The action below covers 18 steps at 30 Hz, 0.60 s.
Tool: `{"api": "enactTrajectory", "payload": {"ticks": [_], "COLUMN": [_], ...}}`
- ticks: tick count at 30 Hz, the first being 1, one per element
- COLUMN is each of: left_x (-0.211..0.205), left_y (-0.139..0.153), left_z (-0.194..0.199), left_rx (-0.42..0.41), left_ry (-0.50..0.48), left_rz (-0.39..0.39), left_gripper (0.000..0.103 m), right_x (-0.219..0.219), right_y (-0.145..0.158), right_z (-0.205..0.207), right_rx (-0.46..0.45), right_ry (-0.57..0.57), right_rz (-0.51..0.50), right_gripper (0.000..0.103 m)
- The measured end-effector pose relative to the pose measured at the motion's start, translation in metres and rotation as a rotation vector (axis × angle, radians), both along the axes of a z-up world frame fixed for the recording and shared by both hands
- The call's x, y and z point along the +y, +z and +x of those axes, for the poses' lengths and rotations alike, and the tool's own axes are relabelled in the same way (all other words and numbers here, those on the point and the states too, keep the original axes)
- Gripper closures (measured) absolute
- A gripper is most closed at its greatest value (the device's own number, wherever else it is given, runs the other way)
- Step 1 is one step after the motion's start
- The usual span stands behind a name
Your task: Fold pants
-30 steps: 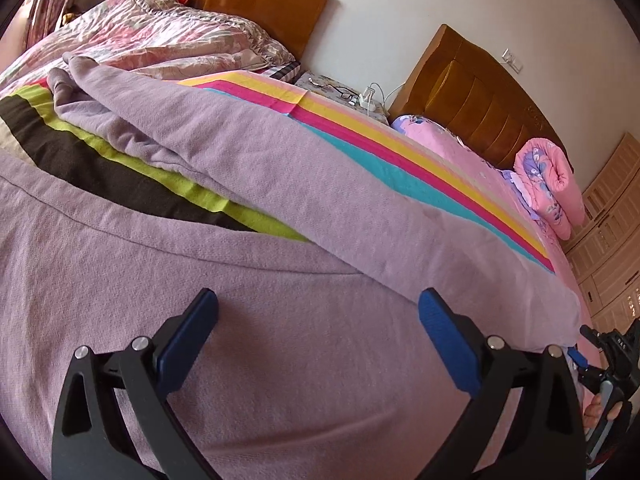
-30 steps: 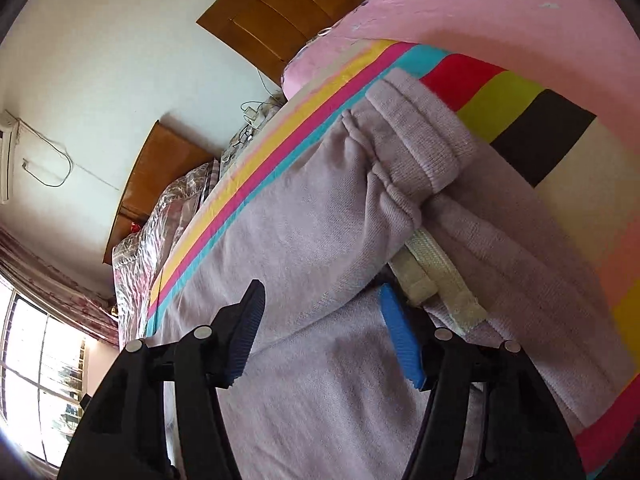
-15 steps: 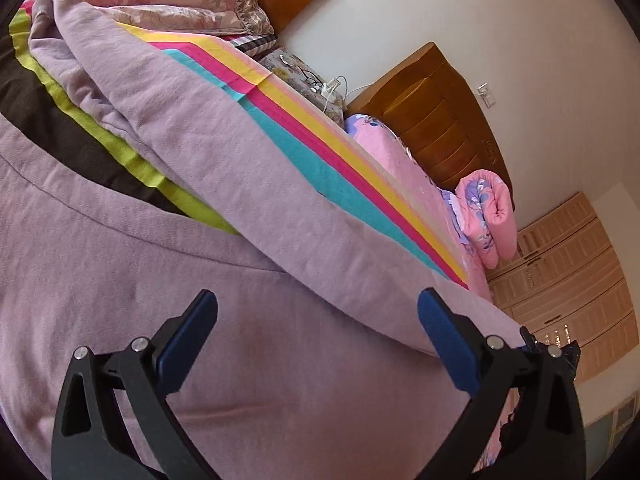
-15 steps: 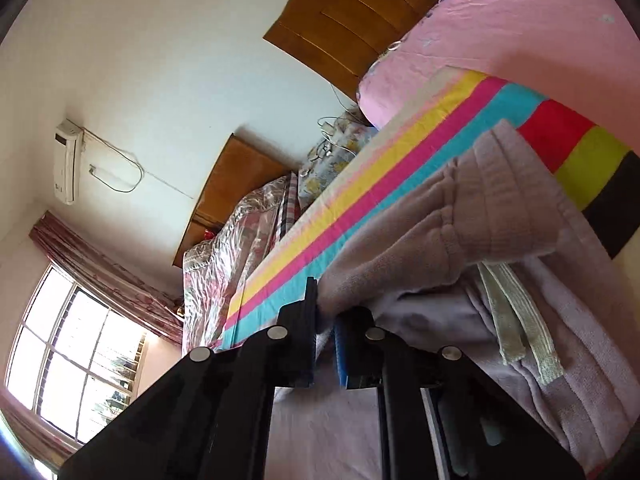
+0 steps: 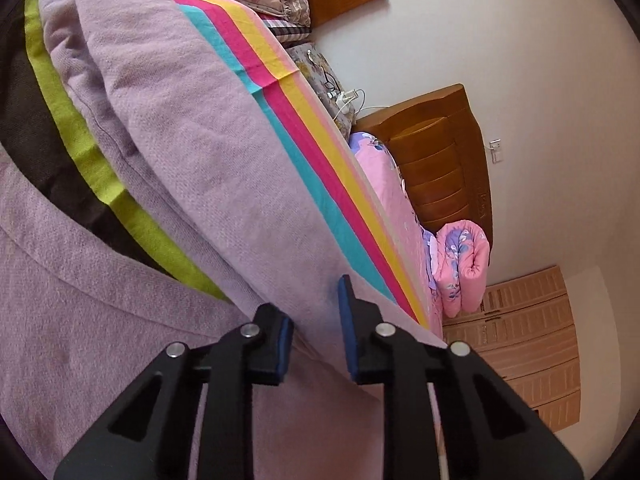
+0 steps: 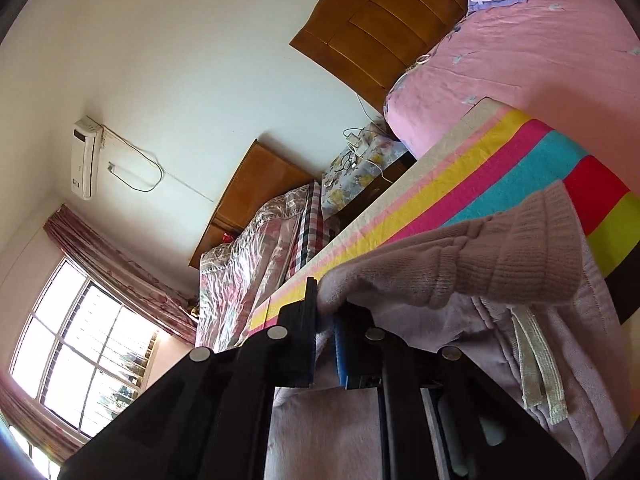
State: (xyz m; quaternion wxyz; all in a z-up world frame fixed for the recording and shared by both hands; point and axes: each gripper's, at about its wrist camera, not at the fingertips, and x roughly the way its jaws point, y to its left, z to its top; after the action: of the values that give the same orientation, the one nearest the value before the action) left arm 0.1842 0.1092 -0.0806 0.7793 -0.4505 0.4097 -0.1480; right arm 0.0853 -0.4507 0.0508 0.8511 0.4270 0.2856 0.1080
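My left gripper (image 5: 314, 332) has its jaws closing, with a fold of the lilac pants (image 5: 168, 128) between them. My right gripper (image 6: 326, 320) is clamped on the ribbed cuff (image 6: 516, 260), lifted off the bed. The pants lie across the striped blanket (image 5: 320, 168) on the near bed. Beyond stand a cluttered nightstand (image 6: 360, 168), a pink bed (image 6: 520, 60) and wooden headboards (image 5: 444, 160). Nothing blocks either gripper.
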Motion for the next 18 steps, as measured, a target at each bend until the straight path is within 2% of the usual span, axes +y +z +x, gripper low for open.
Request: {"api": "enactTrajectory", "payload": {"ticks": [1,4,8,10,11,12,14,17,18], "left_x": [0.003,0.012,0.003,0.003,0.006,0.009,0.014,0.014,0.018], "left_y": [0.001,0.010,0.064,0.096,0.104,0.104,0.083,0.024,0.001], "left_z": [0.000,0.003,-0.013,-0.049,-0.071,-0.093,-0.134,-0.170,-0.178], "left_rx": [-0.007,-0.034,-0.170,-0.279,-0.310,-0.321,-0.297,-0.179,-0.135], "left_ry": [0.006,0.017,-0.019,-0.038,-0.053,-0.067,-0.107,-0.152,-0.153], "left_rz": [0.012,0.052,0.258,0.348,0.379,0.399,0.424,0.481,0.468], "left_gripper": [0.094,0.097,0.098,0.098,0.098,0.098,0.097,0.097,0.097], "right_x": [-0.001,-0.001,0.002,0.007,0.009,0.010,0.011,0.018,0.019], "right_y": [-0.005,-0.015,-0.017,-0.013,-0.013,-0.018,-0.041,-0.095,-0.111], "right_z": [-0.001,0.001,-0.010,-0.037,-0.055,-0.074,-0.113,-0.144,-0.149], "right_rx": [0.012,0.062,0.086,0.053,0.043,0.039,0.073,0.234,0.278], "right_ry": [-0.002,-0.011,0.003,0.033,0.049,0.064,0.077,0.083,0.074], "right_rz": [0.000,-0.025,-0.030,-0.054,-0.069,-0.074,-0.076,-0.114,-0.111], "right_gripper": [0.092,0.092,0.092,0.092,0.092,0.092,0.092,0.092,0.092]}}
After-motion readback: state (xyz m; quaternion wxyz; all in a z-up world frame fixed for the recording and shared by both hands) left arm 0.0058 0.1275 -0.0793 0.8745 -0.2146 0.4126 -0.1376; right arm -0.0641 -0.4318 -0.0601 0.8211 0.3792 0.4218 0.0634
